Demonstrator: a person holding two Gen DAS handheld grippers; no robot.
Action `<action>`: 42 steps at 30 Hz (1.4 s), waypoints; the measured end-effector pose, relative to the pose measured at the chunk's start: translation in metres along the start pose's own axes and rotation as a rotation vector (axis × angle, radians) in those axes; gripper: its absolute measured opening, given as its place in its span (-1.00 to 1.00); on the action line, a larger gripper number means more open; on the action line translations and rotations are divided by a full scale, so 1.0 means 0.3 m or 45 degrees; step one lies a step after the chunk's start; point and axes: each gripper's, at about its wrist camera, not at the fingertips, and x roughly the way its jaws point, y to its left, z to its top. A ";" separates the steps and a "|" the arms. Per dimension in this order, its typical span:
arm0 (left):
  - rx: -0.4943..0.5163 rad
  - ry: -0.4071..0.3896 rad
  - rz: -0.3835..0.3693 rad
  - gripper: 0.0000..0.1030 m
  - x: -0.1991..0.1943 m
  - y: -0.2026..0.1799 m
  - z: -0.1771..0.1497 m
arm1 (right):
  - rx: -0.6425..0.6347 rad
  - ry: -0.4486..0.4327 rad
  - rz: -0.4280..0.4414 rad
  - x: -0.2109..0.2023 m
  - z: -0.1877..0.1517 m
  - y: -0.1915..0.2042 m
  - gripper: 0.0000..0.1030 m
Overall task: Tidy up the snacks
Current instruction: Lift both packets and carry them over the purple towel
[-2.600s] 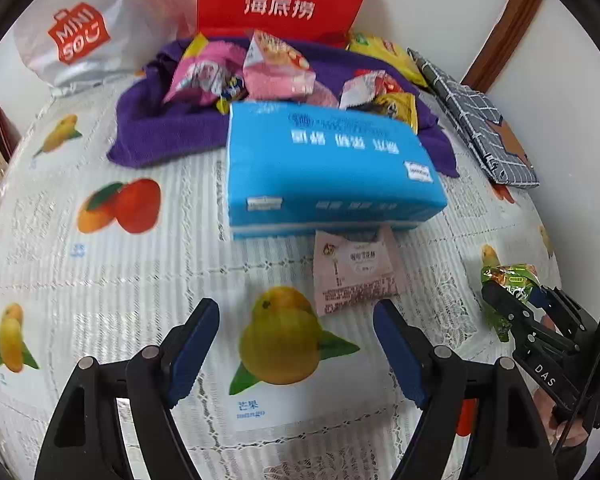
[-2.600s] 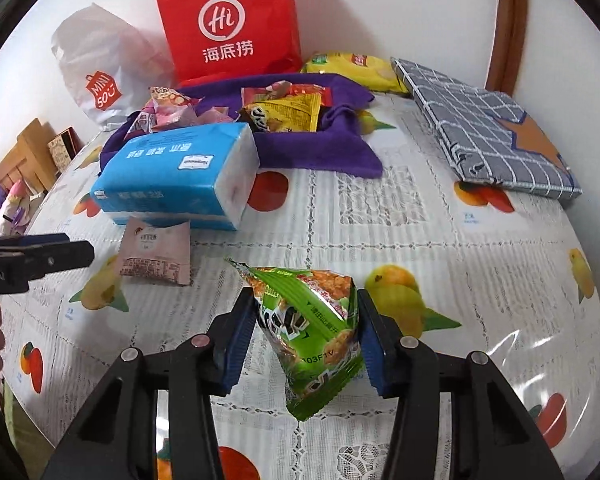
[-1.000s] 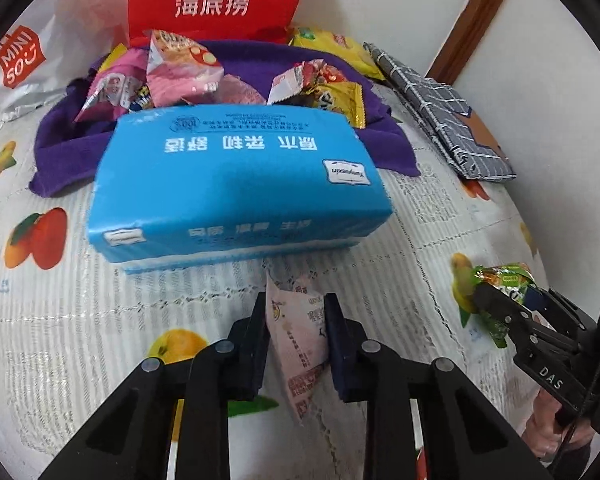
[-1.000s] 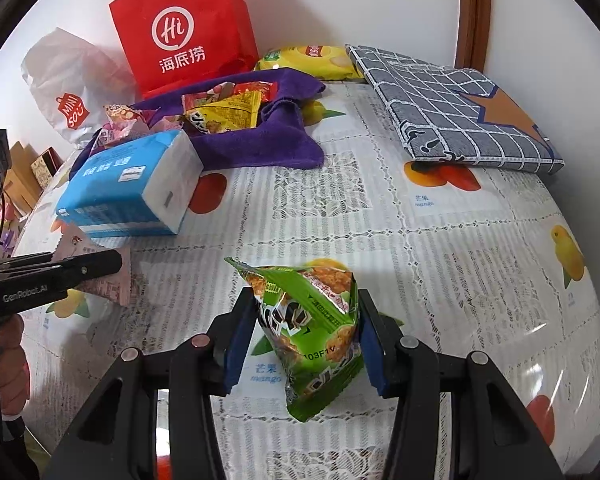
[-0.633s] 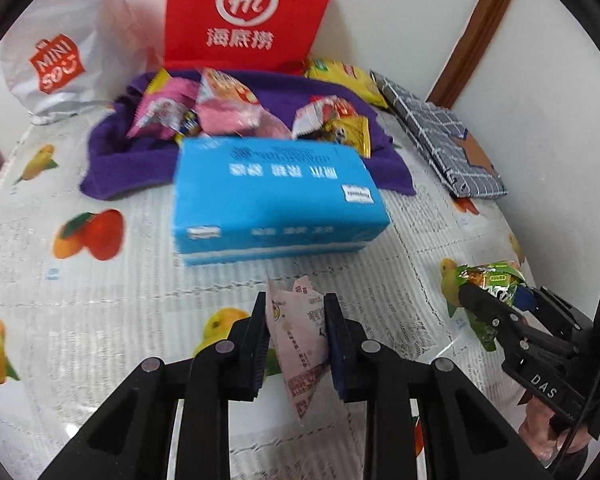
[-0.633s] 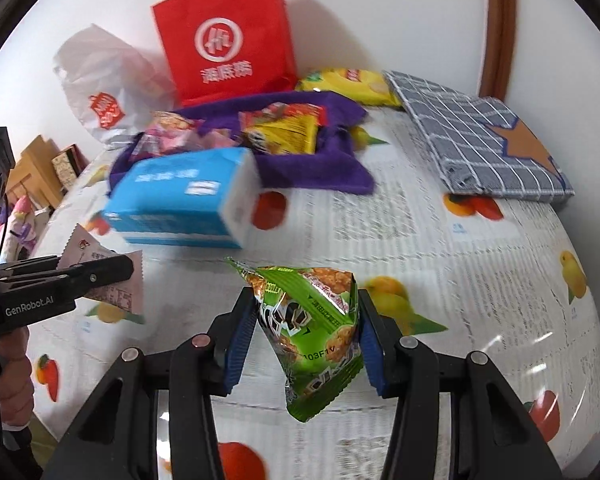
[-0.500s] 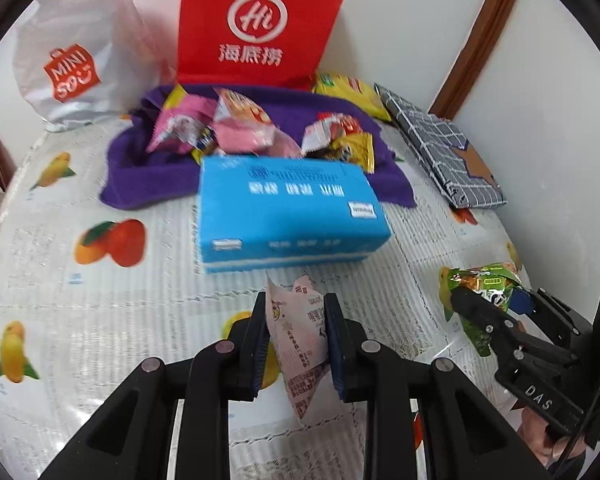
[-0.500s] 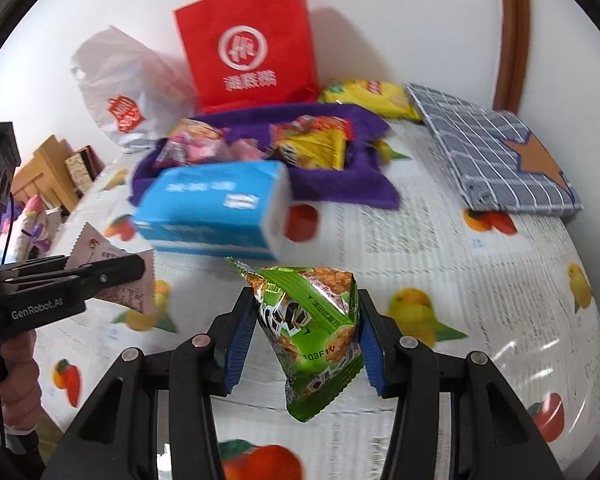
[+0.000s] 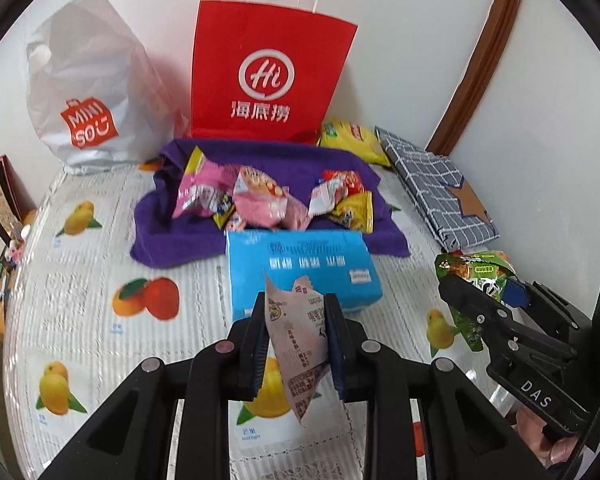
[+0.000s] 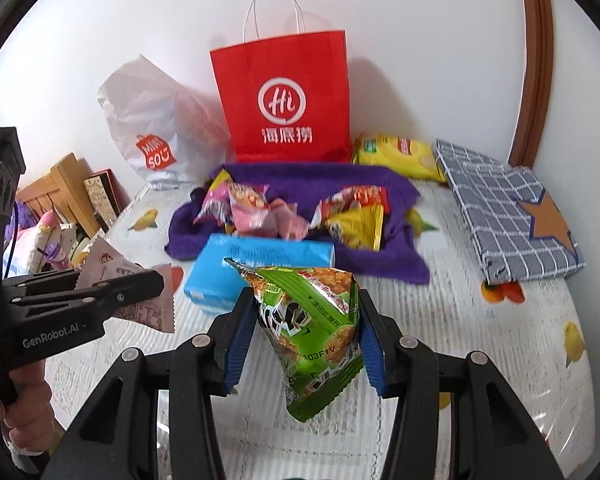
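Note:
My left gripper is shut on a pale pink snack packet and holds it in the air above the table; the packet also shows in the right wrist view. My right gripper is shut on a green snack bag, also lifted; it shows in the left wrist view at the right. Several snack packets lie piled on a purple towel behind a blue tissue pack.
A red paper bag and a white plastic bag stand against the back wall. A yellow chip bag and a grey checked folded cloth lie at the back right. The table has a fruit-print cover.
Both grippers have risen and pulled back from the table with their packets held. The left gripper was open 2.6 s ago and has since shut on the pink packet.

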 end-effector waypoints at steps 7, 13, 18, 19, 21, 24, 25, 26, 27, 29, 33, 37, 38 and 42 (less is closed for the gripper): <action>-0.014 -0.030 -0.005 -0.52 -0.021 0.016 0.056 | -0.015 -0.022 -0.009 -0.004 0.063 0.010 -0.07; -0.015 -0.056 0.009 -0.52 -0.039 0.017 0.097 | -0.039 -0.049 -0.017 -0.015 0.106 0.015 -0.07; -0.010 -0.075 0.025 -0.52 -0.051 0.016 0.124 | -0.020 -0.071 -0.026 -0.018 0.140 0.003 -0.07; -0.011 -0.078 0.026 -0.52 -0.053 0.017 0.129 | -0.015 -0.073 -0.024 -0.017 0.146 -0.001 -0.06; -0.012 -0.081 0.029 -0.52 -0.053 0.017 0.135 | -0.016 -0.079 -0.020 -0.017 0.158 -0.002 -0.07; -0.018 -0.075 0.033 -0.52 -0.044 0.022 0.140 | -0.028 -0.088 -0.031 -0.014 0.168 -0.003 -0.07; -0.018 -0.072 0.034 -0.52 -0.040 0.022 0.142 | -0.027 -0.089 -0.039 -0.012 0.171 -0.006 -0.07; -0.016 -0.070 0.038 -0.52 -0.037 0.021 0.143 | -0.026 -0.088 -0.040 -0.009 0.173 -0.007 -0.07; -0.013 -0.074 0.042 -0.52 -0.036 0.020 0.144 | -0.023 -0.089 -0.037 -0.006 0.176 -0.011 -0.07; -0.011 -0.077 0.043 -0.52 -0.036 0.017 0.149 | -0.018 -0.091 -0.038 -0.002 0.180 -0.018 -0.07; -0.008 -0.086 0.049 -0.52 -0.036 0.014 0.162 | -0.014 -0.098 -0.035 0.006 0.193 -0.031 -0.07; -0.008 -0.091 0.056 -0.52 -0.029 0.018 0.177 | -0.009 -0.103 -0.032 0.020 0.209 -0.045 -0.06; -0.010 -0.095 0.057 -0.52 -0.028 0.020 0.183 | -0.008 -0.102 -0.031 0.025 0.214 -0.049 -0.06; -0.006 -0.106 0.076 -0.52 -0.020 0.029 0.206 | 0.006 -0.107 -0.041 0.048 0.235 -0.065 -0.06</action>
